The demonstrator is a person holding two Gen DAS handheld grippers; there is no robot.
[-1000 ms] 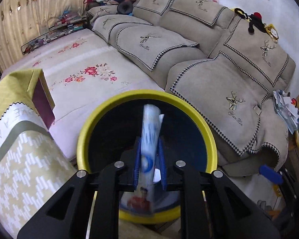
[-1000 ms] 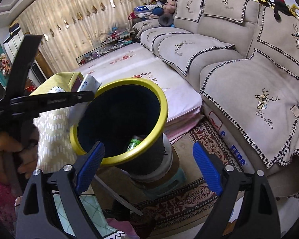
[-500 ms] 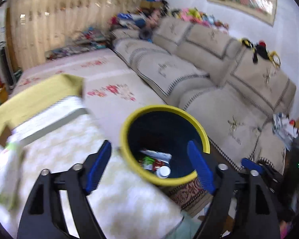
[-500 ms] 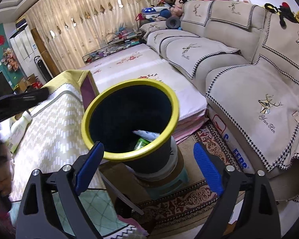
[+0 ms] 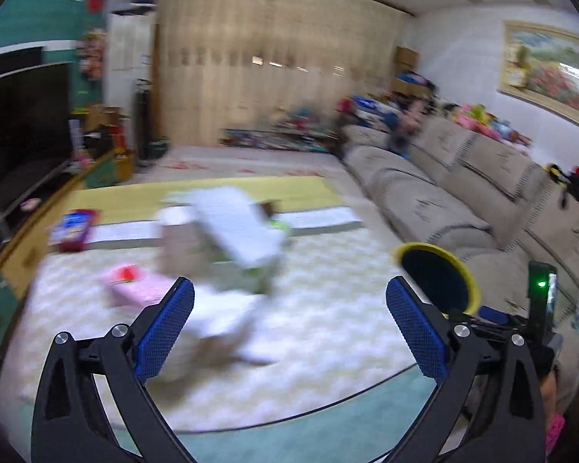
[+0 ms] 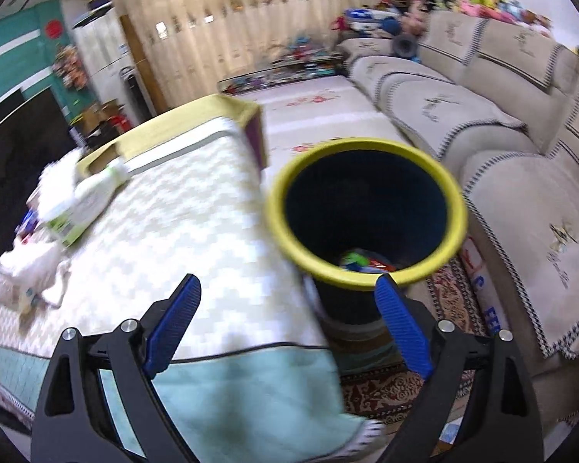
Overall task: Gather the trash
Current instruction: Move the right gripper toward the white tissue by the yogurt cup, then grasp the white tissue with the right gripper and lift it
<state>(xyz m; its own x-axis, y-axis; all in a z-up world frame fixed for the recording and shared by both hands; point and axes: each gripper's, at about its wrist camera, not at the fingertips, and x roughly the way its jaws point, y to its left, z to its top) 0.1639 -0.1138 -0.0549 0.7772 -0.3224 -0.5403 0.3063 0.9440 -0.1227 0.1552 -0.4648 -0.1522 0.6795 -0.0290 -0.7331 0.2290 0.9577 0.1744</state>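
1 yellow-rim bin point(image 6: 364, 216); 1 pink box point(image 5: 137, 283); 1 white-green carton point(image 5: 237, 231); 1 red-blue packet point(image 5: 73, 229); 2 claws: left claw point(image 5: 289, 330), right claw point(image 6: 287, 328).

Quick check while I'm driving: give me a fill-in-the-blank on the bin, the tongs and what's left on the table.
1. The bin has a ____ rim.
2. Nothing sits between the pads of the right tongs; they are ____.
3. The left tongs, jaws opening, hold ____.
4. The pink box lies on the ____.

Missing words: yellow; open; nothing; table
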